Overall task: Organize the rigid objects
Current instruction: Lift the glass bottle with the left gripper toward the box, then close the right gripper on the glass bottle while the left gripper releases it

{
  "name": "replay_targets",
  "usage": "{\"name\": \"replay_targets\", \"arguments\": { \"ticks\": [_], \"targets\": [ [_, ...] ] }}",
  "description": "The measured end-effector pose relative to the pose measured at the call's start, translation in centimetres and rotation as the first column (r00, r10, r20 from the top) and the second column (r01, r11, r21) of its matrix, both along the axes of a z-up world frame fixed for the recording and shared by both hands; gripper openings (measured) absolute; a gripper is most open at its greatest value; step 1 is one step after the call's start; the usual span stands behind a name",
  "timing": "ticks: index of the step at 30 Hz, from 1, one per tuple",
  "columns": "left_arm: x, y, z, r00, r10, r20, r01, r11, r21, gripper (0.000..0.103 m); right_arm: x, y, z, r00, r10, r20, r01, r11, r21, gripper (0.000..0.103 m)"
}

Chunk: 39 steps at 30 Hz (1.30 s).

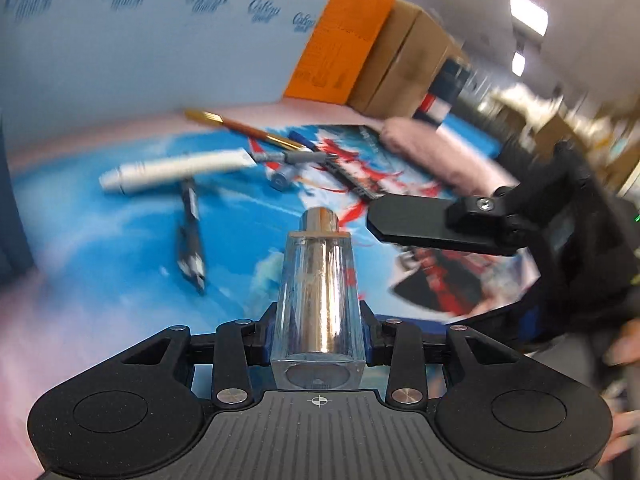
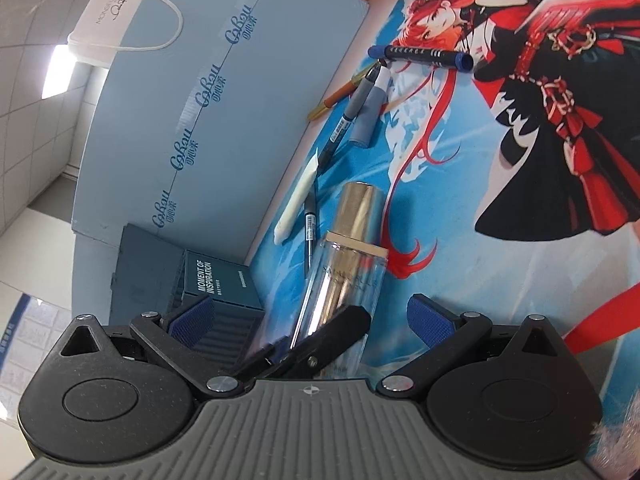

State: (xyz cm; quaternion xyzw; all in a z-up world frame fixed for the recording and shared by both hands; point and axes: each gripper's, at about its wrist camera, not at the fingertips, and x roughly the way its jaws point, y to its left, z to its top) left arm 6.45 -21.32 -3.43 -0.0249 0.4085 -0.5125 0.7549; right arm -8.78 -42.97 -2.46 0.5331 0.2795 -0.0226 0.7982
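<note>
My left gripper (image 1: 318, 340) is shut on a clear bottle with a gold inner tube (image 1: 320, 288) and holds it above the blue printed mat (image 1: 120, 220). The same bottle (image 2: 348, 252) shows in the right wrist view, with the left gripper's finger (image 2: 332, 330) across it. My right gripper (image 2: 310, 320) is open around that spot, its blue pads (image 2: 428, 316) apart and not touching the bottle. It also shows in the left wrist view (image 1: 440, 224). Pens lie on the mat: a white one (image 1: 176, 170), a black one (image 1: 191, 232), a gold-brown one (image 1: 244, 130), grey ones (image 2: 368, 116) and a blue one (image 2: 420, 56).
A light blue printed board (image 2: 200, 100) stands behind the mat. A dark teal box (image 2: 224, 284) sits at its foot. An orange box (image 1: 344, 36) and cardboard boxes (image 1: 408, 64) stand at the back. A pink sleeve (image 1: 436, 156) reaches over the mat.
</note>
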Motion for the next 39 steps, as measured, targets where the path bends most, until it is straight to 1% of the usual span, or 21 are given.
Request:
{"name": "replay_targets", "arguments": {
  "ticks": [1,2,3,5,6,7,8,10,12,15,18,20,23,27,32,37,39],
  "targets": [
    [0.0,0.3,-0.1,1.0,-0.005,-0.017,0.004,1.0,-0.013,0.035,0.2,0.1,0.0,1.0,0.003,0.0,-0.003,1.0,0.012,0.103],
    [-0.3,0.4,-0.1,1.0,-0.007,-0.011,0.007,1.0,-0.021,0.035,0.5,0.2,0.0,1.0,0.011,-0.001,-0.011,1.0,0.02,0.103],
    [-0.6,0.5,0.0,1.0,-0.013,0.005,0.013,1.0,-0.02,0.035,0.6,0.4,0.0,1.0,0.013,-0.002,-0.013,1.0,0.021,0.103],
    [-1.0,0.8,0.3,0.999,-0.019,0.034,0.019,1.0,-0.021,0.035,0.9,0.7,0.0,1.0,0.022,-0.006,-0.022,1.0,0.02,0.099],
    [-1.1,0.9,0.5,0.999,-0.015,0.046,0.016,1.0,-0.024,0.035,1.1,0.9,-0.1,1.0,0.026,-0.016,-0.025,0.999,0.021,0.094],
    [-1.3,1.1,0.8,0.998,-0.011,0.066,0.012,1.0,-0.023,0.035,1.2,1.1,-0.1,0.999,0.027,-0.031,-0.026,1.0,0.01,0.085],
    [-1.5,1.5,1.0,0.997,-0.005,0.083,0.007,1.0,-0.028,0.035,1.3,1.3,-0.2,0.999,0.027,-0.047,-0.027,1.0,0.002,0.081],
    [-1.4,2.1,1.2,0.997,-0.004,0.083,0.007,0.999,-0.038,0.035,1.4,1.6,-0.4,0.998,0.021,-0.066,-0.022,1.0,-0.01,0.063],
    [-1.4,2.9,1.4,0.996,0.007,0.09,-0.003,0.999,-0.041,0.035,1.5,1.9,-0.6,0.996,0.027,-0.088,-0.029,0.999,-0.018,0.051],
    [-1.6,3.9,1.8,0.993,0.017,0.114,-0.012,0.999,-0.046,0.035,1.7,2.7,-0.7,0.996,0.036,-0.082,-0.037,0.999,-0.01,0.051],
    [-1.8,4.9,2.3,0.987,0.001,0.163,0.005,0.999,-0.041,0.035,1.8,3.7,-0.4,0.997,0.037,-0.063,-0.037,0.999,-0.005,0.05],
    [-2.0,5.8,2.8,0.979,-0.009,0.204,0.018,0.999,-0.042,0.035,1.9,4.3,0.1,0.999,0.045,-0.031,-0.045,0.999,-0.005,0.048],
    [-1.9,7.3,3.6,0.971,-0.007,0.238,0.023,0.998,-0.062,0.036,1.9,5.4,1.3,0.998,0.053,0.034,-0.052,0.998,-0.031,0.045],
    [-1.4,9.5,4.8,0.967,0.015,0.254,0.016,0.993,-0.119,0.036,2.3,7.2,3.2,0.992,0.065,0.112,-0.056,0.996,-0.075,0.042],
    [-0.8,11.9,6.4,0.957,0.053,0.285,-0.005,0.986,-0.166,0.036,3.3,9.6,5.2,0.981,0.077,0.181,-0.058,0.993,-0.106,0.041],
    [0.1,14.3,7.3,0.954,0.132,0.27,-0.066,0.969,-0.238,0.036,5.0,12.1,6.9,0.967,0.091,0.238,-0.058,0.988,-0.144,0.039],
    [0.5,15.1,7.6,0.95,0.157,0.271,-0.088,0.965,-0.248,0.036,5.6,12.9,7.3,0.962,0.095,0.256,-0.057,0.987,-0.152,0.038]
  ]
}}
